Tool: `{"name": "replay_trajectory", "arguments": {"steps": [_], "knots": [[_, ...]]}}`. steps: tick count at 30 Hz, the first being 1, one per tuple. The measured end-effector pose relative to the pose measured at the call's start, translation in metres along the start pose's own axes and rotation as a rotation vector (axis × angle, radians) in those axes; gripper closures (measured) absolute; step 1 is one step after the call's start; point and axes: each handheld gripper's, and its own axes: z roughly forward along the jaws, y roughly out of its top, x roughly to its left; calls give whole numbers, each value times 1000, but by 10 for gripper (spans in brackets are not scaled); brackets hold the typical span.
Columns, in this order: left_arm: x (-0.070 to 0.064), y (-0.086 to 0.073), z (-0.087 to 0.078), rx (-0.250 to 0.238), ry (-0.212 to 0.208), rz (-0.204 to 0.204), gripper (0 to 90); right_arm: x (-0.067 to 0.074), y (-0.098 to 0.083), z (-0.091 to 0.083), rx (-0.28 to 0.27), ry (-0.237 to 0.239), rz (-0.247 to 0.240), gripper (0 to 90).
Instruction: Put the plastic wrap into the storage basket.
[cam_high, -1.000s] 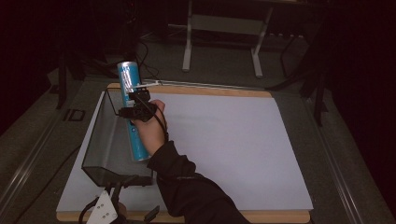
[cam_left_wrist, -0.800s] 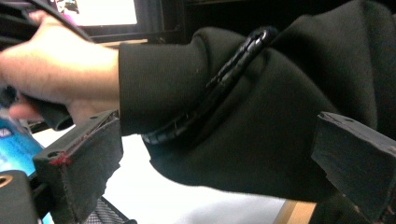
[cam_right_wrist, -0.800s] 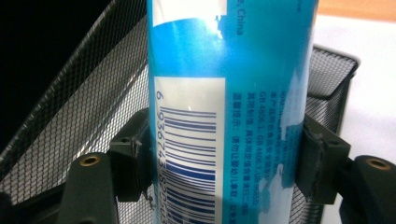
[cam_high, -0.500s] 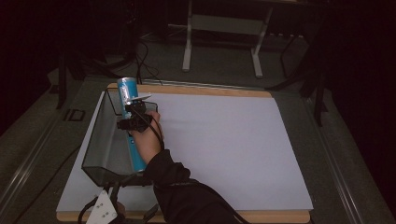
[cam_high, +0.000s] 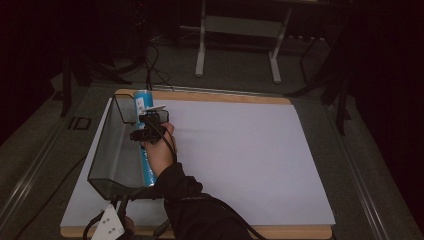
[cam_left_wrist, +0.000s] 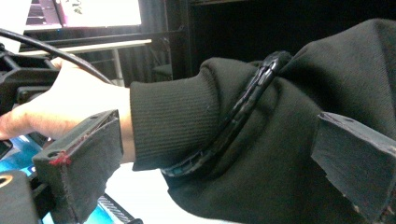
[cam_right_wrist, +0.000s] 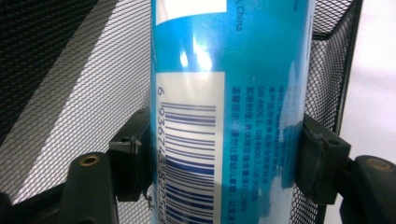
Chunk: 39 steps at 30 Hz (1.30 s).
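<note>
**Can going down into the mesh basket**

Nearest: left gripper (cam_high: 111, 226) at the table's near edge – jaws apart, nothing between, facing the person's sleeve (cam_left_wrist: 261, 140). Next out, right gripper (cam_high: 150, 131) clenched on the blue can (cam_right_wrist: 231, 102). Vs a sec ago the can's lower – now inside the black mesh basket (cam_high: 107, 155), lying along it, top toward the far wall. Placement looks nearly done; release prob next. Readable on label: barcode starting "6 9367", "China", small Chinese print too fine to read.
</note>
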Motion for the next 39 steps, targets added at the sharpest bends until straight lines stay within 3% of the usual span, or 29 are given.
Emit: {"name": "replay_trajectory", "arguments": {"steps": [10,19,24,28,33,34,35,39], "knots": [[0,0,1,7,-9,-1,32,-5,0,10,30,-17,2,305],[-1,0,1,4,-16,-4,32,-6,-3,10,1,-20,-12,298],[-1,0,1,3,-17,-7,33,-8,1,10,27,-7,-40,282],[-1,1,1,4,-18,-4,33,-7,1,10,15,-15,-102,255],[-1,0,1,7,-20,-4,32,-11,4,7,8,44,-109,177],[-1,0,1,6,-20,-2,33,-12,5,6,8,58,-121,123],[-1,0,1,7,-20,-3,33,-13,5,5,5,78,-149,113],[-1,0,2,8,-22,-4,32,-16,7,-4,-53,76,-193,118]]}}
